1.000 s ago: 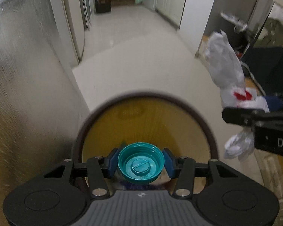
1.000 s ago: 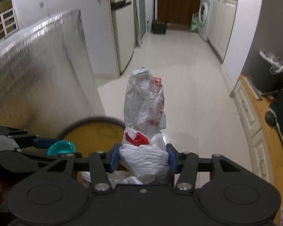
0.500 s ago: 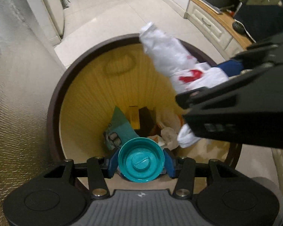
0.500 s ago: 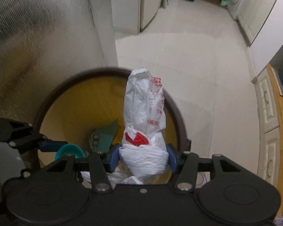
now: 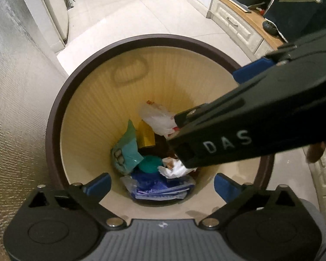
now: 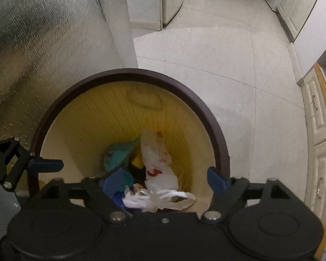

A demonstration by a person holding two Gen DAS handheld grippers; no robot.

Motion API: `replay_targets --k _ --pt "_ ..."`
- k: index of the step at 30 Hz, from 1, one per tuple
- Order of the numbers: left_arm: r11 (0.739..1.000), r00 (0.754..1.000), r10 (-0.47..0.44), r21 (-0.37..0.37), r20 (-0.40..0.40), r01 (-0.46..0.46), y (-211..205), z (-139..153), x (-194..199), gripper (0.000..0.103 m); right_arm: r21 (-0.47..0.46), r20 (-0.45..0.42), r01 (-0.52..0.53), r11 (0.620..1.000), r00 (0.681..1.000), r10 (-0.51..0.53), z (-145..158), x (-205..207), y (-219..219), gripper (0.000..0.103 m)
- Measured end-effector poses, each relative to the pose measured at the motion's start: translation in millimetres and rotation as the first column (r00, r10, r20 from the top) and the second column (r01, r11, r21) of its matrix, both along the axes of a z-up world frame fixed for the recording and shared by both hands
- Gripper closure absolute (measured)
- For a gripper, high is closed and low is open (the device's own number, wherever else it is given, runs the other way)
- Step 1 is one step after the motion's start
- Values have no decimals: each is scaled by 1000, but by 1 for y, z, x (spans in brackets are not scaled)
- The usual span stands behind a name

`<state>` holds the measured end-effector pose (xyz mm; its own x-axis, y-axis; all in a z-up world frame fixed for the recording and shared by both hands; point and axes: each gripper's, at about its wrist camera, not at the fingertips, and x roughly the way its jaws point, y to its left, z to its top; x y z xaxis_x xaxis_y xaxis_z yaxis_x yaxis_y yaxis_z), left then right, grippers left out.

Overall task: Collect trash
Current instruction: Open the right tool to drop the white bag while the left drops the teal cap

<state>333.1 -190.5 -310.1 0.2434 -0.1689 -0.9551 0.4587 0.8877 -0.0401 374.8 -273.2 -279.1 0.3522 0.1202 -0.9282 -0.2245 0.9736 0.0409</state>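
A round bin with a dark brown rim (image 5: 60, 93) (image 6: 184, 87) and yellow inside stands on the floor below both grippers. My left gripper (image 5: 162, 184) is open and empty above it. My right gripper (image 6: 164, 179) is open and empty too; it crosses the left wrist view (image 5: 250, 134) over the bin. The teal bottle cap (image 5: 150, 163) lies at the bottom among the trash. The white plastic bag with red print (image 6: 158, 165) (image 5: 158, 119) lies in the bin beside a teal packet (image 5: 126, 150) and blue wrappers (image 5: 158, 187).
A silver textured wall (image 5: 15, 108) (image 6: 43, 43) stands right against the bin's left side. Tiled floor (image 6: 228, 54) runs ahead toward a fridge (image 6: 169, 0) and a washing machine. A wooden-topped drawer cabinet (image 6: 319, 130) (image 5: 239, 19) lines the right.
Both grippers tipped down over the bin and opened. The teal cap fell from the left gripper and the white bag fell from the right gripper into the bin.
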Motion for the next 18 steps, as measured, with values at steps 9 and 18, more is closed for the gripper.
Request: replay_targets --k 9,18 --pt "999 999 30 -44 20 -30 3 20 -12 0 58 39 -3 998 999 0 18 -18 -10 0" --pt "997 995 49 -65 91 -43 15 58 -35 0 77 126 10 997 992 -19 62 -48 -11 0"
